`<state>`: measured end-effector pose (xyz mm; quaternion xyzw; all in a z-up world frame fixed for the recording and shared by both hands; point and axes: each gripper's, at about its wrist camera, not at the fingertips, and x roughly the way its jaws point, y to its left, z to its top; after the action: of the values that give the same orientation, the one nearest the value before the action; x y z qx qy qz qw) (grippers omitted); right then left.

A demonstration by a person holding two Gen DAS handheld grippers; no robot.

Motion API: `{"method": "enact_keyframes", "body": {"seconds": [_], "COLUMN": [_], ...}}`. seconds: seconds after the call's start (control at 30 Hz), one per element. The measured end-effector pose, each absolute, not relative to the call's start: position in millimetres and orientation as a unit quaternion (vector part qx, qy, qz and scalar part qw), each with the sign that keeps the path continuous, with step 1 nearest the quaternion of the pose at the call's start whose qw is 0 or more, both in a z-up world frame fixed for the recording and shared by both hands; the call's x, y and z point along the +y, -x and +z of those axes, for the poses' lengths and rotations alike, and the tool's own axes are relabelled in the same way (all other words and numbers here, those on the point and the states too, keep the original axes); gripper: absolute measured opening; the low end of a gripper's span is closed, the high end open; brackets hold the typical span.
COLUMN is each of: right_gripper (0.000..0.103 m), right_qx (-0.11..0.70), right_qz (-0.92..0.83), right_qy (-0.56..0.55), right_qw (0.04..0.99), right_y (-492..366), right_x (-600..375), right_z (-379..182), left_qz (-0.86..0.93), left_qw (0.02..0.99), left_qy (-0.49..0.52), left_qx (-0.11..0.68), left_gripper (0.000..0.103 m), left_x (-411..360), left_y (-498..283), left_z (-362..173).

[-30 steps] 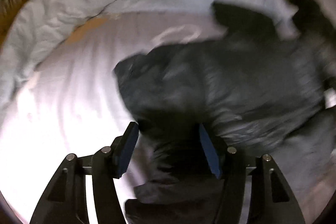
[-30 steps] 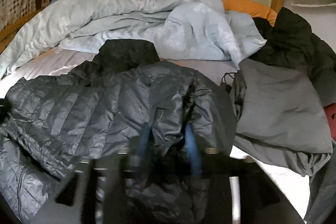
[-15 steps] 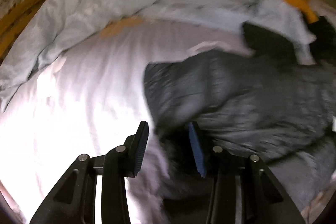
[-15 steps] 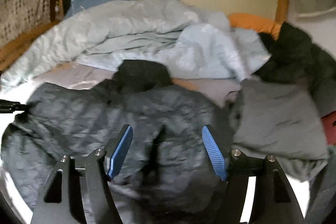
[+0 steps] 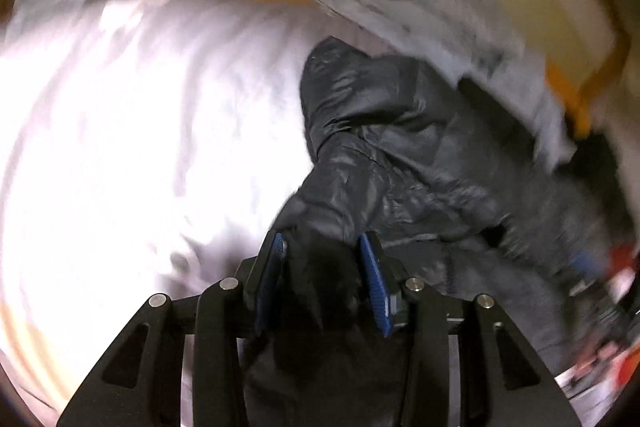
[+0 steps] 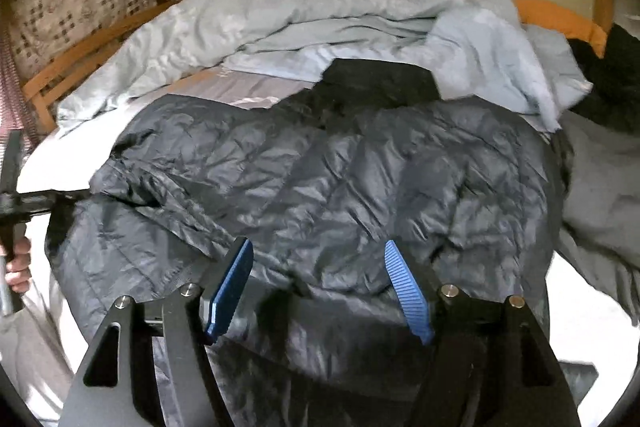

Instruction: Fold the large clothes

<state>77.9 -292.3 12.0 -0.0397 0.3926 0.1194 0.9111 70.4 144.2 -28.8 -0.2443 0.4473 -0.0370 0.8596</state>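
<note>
A dark grey quilted jacket (image 6: 320, 179) lies spread across the bed, its black collar toward the duvet. My right gripper (image 6: 320, 287) hovers open above the jacket's near hem, and its blue pads touch no cloth. My left gripper (image 5: 322, 267) is shut on a bunched fold at the edge of the jacket (image 5: 400, 155), with dark fabric filling the gap between the pads. In the right wrist view the left gripper (image 6: 16, 195) shows at the far left edge, held by a hand (image 6: 18, 263), with the jacket's corner drawn toward it.
A rumpled light blue duvet (image 6: 300, 11) is heaped at the head of the bed. A grey garment (image 6: 600, 179) and a black one (image 6: 616, 79) lie to the right, by an orange pillow (image 6: 560, 23). White sheet (image 5: 140, 147) lies left of the jacket. A wooden bed frame (image 6: 80, 55) runs along the left.
My left gripper's jaws narrowed onto the jacket fabric, and it rolled and shifted sideways. My right gripper's jaws widened off the cloth, and it moved over the jacket's hem.
</note>
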Motion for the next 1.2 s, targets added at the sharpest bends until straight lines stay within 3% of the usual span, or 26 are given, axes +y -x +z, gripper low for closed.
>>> {"method": "enact_keyframes", "body": {"seconds": [0.2,0.23,0.37,0.63,0.73,0.83,0.9,0.97,1.07,1.2], "right_gripper": [0.071,0.071,0.071,0.071,0.071,0.071,0.071,0.071,0.078,0.078], "right_qx": [0.362,0.356,0.356,0.337,0.327,0.319,0.312,0.300,0.289,0.289], "right_qz": [0.068,0.053,0.019,-0.047,-0.054,-0.070,-0.079,-0.089,-0.105,-0.112], "right_qy": [0.019,0.004,-0.046,-0.033,-0.020,-0.006,-0.004,-0.015,-0.052,-0.102], "right_qw": [0.930,0.933,0.933,0.940,0.943,0.945,0.947,0.950,0.950,0.945], "right_y": [-63.7,-61.0,-59.5,-53.7,-48.9,-44.2,-40.8,-35.2,-29.3,-22.6], "right_x": [-322.9,-334.4,-371.5,-394.4,-394.4,-398.1,-404.8,-415.9,-438.6,-463.3], "right_z": [28.8,32.8,37.2,49.7,56.8,64.0,70.3,78.2,85.9,88.3], "left_qz": [-0.042,-0.039,-0.024,-0.034,-0.007,0.051,0.107,0.127,0.067,0.014], "left_qw": [0.869,0.874,0.897,0.967,0.957,0.941,0.944,0.958,0.976,0.976], "left_qy": [0.211,0.196,0.158,0.118,0.121,0.094,0.076,0.061,0.060,0.033], "left_qx": [0.445,0.444,0.412,0.221,0.264,0.322,0.302,0.249,0.198,0.215], "left_gripper": [0.035,0.023,0.011,0.010,0.011,0.020,0.038,0.070,0.073,0.073], "left_x": [132.1,127.6,118.0,102.7,110.7,111.0,109.9,104.7,97.0,75.2], "left_y": [-68.4,-67.8,-47.7,9.3,-10.0,-30.3,-25.7,-14.5,-6.2,-33.5], "left_z": [-22.2,-20.1,-16.0,37.0,28.6,5.7,7.6,24.6,52.2,69.7]}}
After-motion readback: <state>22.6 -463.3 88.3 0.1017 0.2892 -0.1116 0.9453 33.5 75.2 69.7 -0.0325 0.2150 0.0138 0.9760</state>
